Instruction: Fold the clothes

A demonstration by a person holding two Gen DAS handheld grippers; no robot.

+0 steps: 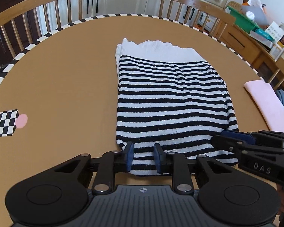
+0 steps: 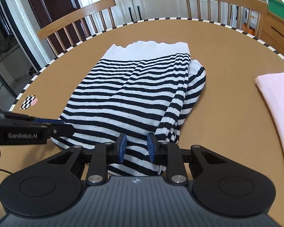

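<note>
A knitted sweater (image 1: 172, 102) with black and white stripes lies folded into a rough rectangle in the middle of the round table (image 1: 66, 71), whose top is smooth and tan with a black-and-white checked rim. The sweater's plain white ribbed hem runs wavy along its far edge, toward the top of the frame; in the right wrist view a striped sleeve bulges out from under the fold on the right side.

The left gripper (image 1: 143, 156) sits at the bottom centre of its view, blue pads apart over the near left corner of the sweater, cloth showing between them. The right gripper (image 2: 136, 147) has its jaws apart likewise, over the near edge; whether either touches the knit I cannot tell.

A soft pink cloth (image 2: 278, 102) lies flat at the right edge. A small checkered square (image 1: 6, 123) with a pink dot marks the table at left. Wooden spindle-back chairs (image 1: 37, 13) stand beyond the table.
</note>
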